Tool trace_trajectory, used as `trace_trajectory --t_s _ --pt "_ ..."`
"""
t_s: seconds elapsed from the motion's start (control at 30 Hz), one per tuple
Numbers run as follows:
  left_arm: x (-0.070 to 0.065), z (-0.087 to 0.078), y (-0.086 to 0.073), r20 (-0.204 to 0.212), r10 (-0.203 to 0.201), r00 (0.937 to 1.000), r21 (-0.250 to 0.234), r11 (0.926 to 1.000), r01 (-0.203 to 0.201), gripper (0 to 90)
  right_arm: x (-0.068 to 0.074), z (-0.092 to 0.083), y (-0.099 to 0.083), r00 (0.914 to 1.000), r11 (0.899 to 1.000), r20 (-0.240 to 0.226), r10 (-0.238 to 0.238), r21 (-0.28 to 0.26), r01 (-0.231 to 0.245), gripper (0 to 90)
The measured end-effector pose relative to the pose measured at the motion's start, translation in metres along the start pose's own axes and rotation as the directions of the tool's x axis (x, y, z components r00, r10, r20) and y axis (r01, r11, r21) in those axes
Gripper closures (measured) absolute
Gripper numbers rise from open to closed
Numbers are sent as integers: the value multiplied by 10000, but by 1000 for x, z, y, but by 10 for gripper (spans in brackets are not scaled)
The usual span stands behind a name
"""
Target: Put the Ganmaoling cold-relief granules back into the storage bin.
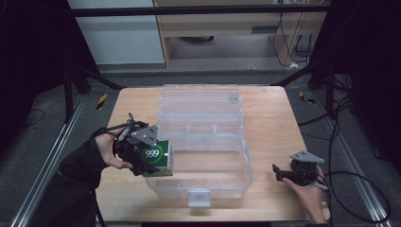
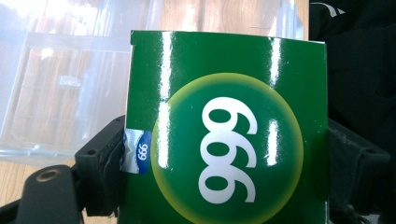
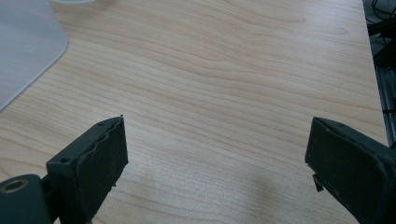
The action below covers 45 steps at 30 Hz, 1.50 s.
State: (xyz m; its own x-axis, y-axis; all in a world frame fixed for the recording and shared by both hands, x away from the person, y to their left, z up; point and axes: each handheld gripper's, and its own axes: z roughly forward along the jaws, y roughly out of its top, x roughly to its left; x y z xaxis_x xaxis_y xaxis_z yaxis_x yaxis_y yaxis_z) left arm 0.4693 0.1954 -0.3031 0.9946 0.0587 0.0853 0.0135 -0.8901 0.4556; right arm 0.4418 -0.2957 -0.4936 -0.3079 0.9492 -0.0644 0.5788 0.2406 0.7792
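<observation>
Left gripper (image 1: 150, 160): jaws clamped on a green box (image 2: 224, 140) (white "999" in a yellow-rimmed disc), held at the left wall of the open clear plastic case (image 1: 203, 142). Right gripper (image 3: 217, 163): jaws wide apart, low over bare wooden table (image 3: 224, 74), right of the case.

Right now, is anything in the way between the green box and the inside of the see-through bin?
Just the bin's own wall. The left tongs hold the green box at the clear bin's left side, so it must go over that wall. The lid is open, and I can't see anything inside the bin.
</observation>
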Motion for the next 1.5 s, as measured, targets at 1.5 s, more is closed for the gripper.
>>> trace_trajectory --t_s 1.5 --pt "5 54 -5 487 142 9987 650 9977 -173 148 0 2 -1 10000 10000 -72 -68 51 69 60"
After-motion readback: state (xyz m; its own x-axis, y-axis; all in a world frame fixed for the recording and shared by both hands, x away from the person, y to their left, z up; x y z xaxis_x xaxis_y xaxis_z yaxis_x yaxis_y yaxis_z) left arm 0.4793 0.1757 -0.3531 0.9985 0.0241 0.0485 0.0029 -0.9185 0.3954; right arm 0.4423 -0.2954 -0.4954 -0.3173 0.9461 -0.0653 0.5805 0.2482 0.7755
